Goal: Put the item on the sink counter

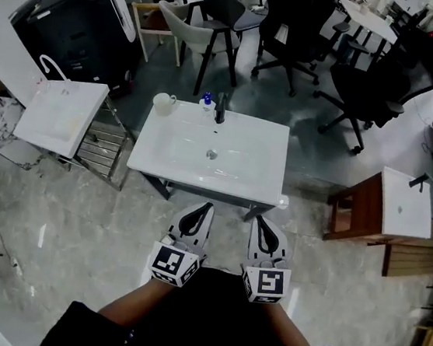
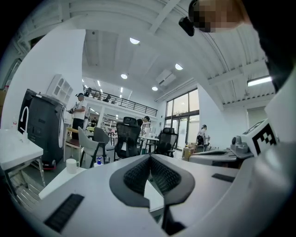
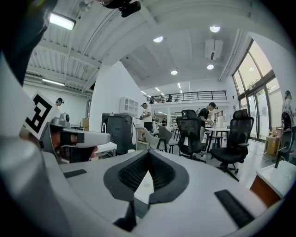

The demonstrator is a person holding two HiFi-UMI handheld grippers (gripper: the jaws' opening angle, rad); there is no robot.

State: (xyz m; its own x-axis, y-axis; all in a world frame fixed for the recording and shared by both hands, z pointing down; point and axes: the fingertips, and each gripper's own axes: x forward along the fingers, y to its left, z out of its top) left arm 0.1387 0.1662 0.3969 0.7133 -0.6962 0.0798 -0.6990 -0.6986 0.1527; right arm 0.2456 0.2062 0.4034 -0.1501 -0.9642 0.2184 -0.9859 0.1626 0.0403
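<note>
Left claw: my left claw (image 2: 149,159) has its jaws pressed fully together with nothing between the pads. It hangs just short of the front edge of the sink counter (image 1: 156,155) and points toward it.
Right claw: my right claw (image 3: 149,155) is likewise closed tight and empty. It is just beside the left one, level with it, near the same front edge.
Sink counter: white, with a basin sunk in its middle and a black faucet (image 1: 221,108) upright at the back rim.
Item: a white mug (image 1: 163,103) stands upright on the back left corner of the counter. A small bottle (image 1: 206,101) with a blue top stands just left of the faucet. I cannot tell which of the two is the item. Both rest on the counter, well apart from my claws.
Around: a smaller white sink (image 1: 59,114) stands to the left. Another sink (image 1: 405,203) sits on a wooden stand to the right. Black office chairs (image 1: 297,29) stand behind the counter.
</note>
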